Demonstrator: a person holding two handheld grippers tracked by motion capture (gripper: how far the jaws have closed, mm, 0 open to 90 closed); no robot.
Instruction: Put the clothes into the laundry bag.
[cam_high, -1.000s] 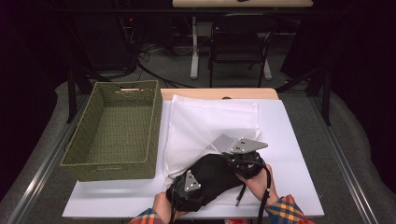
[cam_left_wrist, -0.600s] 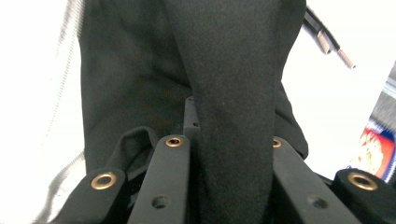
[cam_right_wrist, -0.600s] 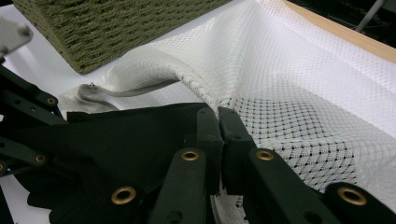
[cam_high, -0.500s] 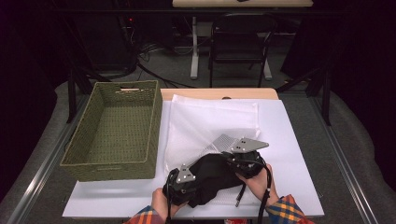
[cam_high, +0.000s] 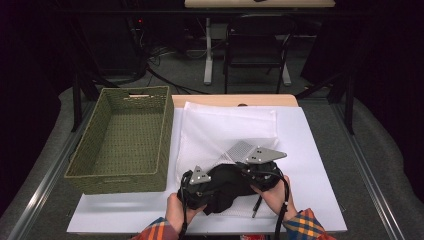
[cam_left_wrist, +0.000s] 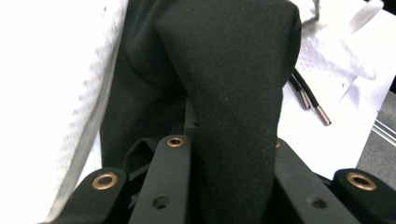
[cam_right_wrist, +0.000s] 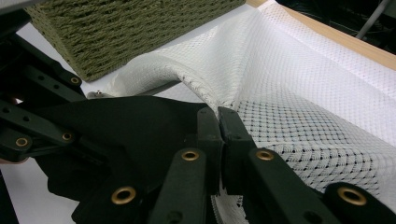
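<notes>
The left tongs (cam_high: 196, 186) have just been closing, and in the left gripper view a fold of the black garment (cam_left_wrist: 224, 79) now stands pinched between their jaws, rising as a taut strip away from the camera; against the picture of a second ago, these tongs sit nearer the front edge of the desk (cam_high: 310, 150) and a little higher, so the cloth looks gathered and lifted on that side; I judge that the garment is now secured and ready to be fed into the white mesh laundry bag (cam_high: 225, 130).

The right tongs (cam_right_wrist: 219, 140) are closed on the lip of the mesh bag, the netting (cam_right_wrist: 299, 93) running up from between their jaws and the opening arched beside them; they have not shifted.

Relative to the bag, the garment lies at its near mouth, bunched between the two tongs, partly over the netting; its drawcord tips (cam_left_wrist: 313, 105) trail onto the white sheet beside the bag; the green woven basket (cam_high: 125, 140) stands just left of the bag, untouched.
</notes>
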